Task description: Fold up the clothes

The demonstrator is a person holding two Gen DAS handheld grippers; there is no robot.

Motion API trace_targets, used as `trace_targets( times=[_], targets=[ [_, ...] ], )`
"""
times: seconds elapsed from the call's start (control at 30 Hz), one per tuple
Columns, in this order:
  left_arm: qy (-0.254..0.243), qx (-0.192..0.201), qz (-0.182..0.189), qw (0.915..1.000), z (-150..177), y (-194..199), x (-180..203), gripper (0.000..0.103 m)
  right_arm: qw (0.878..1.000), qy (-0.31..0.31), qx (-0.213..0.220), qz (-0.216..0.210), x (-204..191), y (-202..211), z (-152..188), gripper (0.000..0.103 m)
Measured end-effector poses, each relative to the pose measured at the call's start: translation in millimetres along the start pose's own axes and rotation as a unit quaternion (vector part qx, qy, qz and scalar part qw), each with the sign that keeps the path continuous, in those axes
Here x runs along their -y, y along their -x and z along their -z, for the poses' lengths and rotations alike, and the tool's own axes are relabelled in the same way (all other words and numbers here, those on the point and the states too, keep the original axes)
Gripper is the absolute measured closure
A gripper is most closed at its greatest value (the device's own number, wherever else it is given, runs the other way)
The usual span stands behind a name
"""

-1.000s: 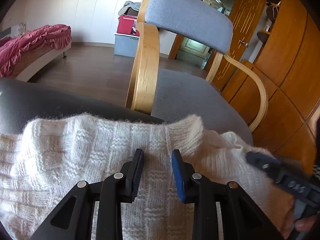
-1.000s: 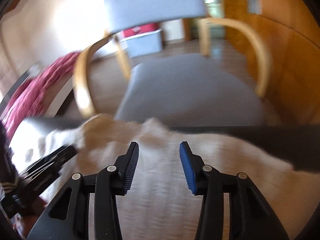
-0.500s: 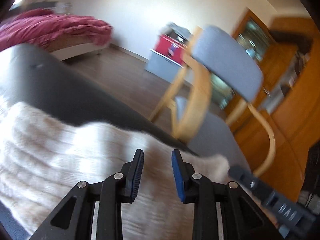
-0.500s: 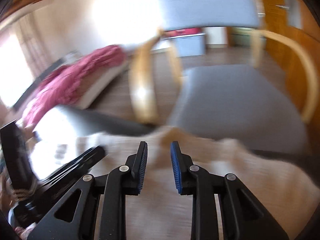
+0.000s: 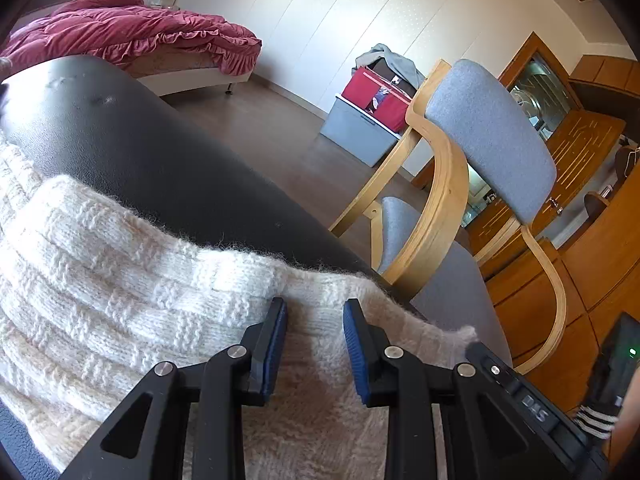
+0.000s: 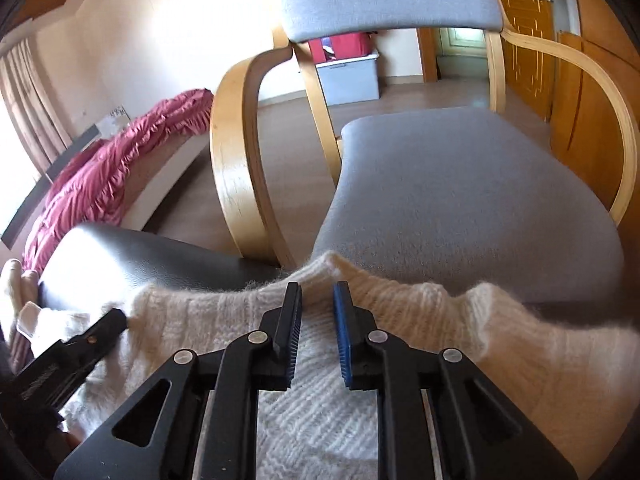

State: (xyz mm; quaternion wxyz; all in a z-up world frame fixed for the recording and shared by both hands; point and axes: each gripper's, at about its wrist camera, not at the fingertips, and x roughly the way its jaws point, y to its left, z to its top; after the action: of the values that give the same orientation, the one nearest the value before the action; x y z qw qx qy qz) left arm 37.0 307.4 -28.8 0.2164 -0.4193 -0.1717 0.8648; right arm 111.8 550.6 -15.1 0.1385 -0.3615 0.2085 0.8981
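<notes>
A cream knitted sweater (image 5: 132,280) lies on a black table (image 5: 120,140). My left gripper (image 5: 315,344) is open, its blue-padded jaws low over the sweater's far edge with knit between them. In the right wrist view the sweater (image 6: 420,308) reaches the table's far edge. My right gripper (image 6: 317,334) has its jaws narrowed to a small gap over a raised peak of the knit; the pads do not visibly pinch it. The left gripper's finger (image 6: 68,352) shows at lower left there, and the right gripper's body (image 5: 532,408) shows at lower right in the left wrist view.
A wooden armchair with grey cushions (image 6: 460,184) stands just beyond the table edge. A bed with a red cover (image 5: 132,36) is at far left. A grey box holding a red bag (image 5: 372,116) stands by the wall. Wooden cabinets (image 5: 580,240) are at right.
My left gripper has swung leftward along the sweater's edge, staying open. My right gripper has narrowed its jaws from wide open to a small gap and moved over a raised fold.
</notes>
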Motion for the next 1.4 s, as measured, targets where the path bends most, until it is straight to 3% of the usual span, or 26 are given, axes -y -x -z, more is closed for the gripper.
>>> trace_targets(
  times=[0.13, 0.23, 0.37, 0.5, 0.6, 0.8, 0.93, 1.03, 1.13, 1.2, 1.23, 1.4],
  targets=[
    [-0.001, 0.0, 0.003, 1.0, 0, 5, -15, 0.074, 0.999, -0.028, 0.001, -0.029, 11, 48, 15, 0.085],
    [-0.002, 0.001, 0.0, 1.0, 1, 8, -8, 0.074, 0.999, -0.04, 0.004, 0.028, 42, 86, 23, 0.085],
    [-0.005, 0.001, -0.002, 1.0, 1, 7, -5, 0.074, 0.993, -0.085, 0.002, 0.084, 94, 105, 47, 0.085],
    [-0.005, 0.002, -0.004, 1.0, 1, 5, -1, 0.074, 0.989, -0.115, 0.024, 0.091, 132, 105, 61, 0.087],
    [-0.008, 0.004, -0.008, 0.9999, 1, 3, 3, 0.074, 0.985, -0.129, 0.035, 0.106, 137, 109, 60, 0.087],
    [-0.011, 0.006, -0.011, 0.9999, 0, -1, 9, 0.074, 0.983, -0.154, 0.065, 0.082, 149, 135, 65, 0.083],
    [-0.012, 0.007, -0.013, 0.9998, 1, -2, 12, 0.074, 0.982, -0.149, 0.069, 0.092, 157, 165, 67, 0.083],
    [-0.011, 0.008, -0.011, 0.9998, 0, -2, 10, 0.074, 0.981, -0.146, 0.049, 0.117, 172, 159, 78, 0.083],
    [-0.009, 0.009, -0.007, 0.9999, 0, -1, 10, 0.074, 0.977, -0.182, 0.05, 0.094, 196, 154, 89, 0.09],
    [-0.007, 0.009, -0.005, 0.9999, 0, -2, 9, 0.074, 0.972, -0.198, 0.059, 0.109, 204, 154, 90, 0.1],
    [-0.008, 0.01, -0.006, 0.9999, 0, -2, 10, 0.074, 0.969, -0.206, 0.063, 0.119, 209, 155, 92, 0.1],
    [-0.018, 0.011, -0.014, 0.9997, 1, -2, 13, 0.074, 0.966, -0.231, 0.091, 0.078, 213, 179, 102, 0.096]
  ],
)
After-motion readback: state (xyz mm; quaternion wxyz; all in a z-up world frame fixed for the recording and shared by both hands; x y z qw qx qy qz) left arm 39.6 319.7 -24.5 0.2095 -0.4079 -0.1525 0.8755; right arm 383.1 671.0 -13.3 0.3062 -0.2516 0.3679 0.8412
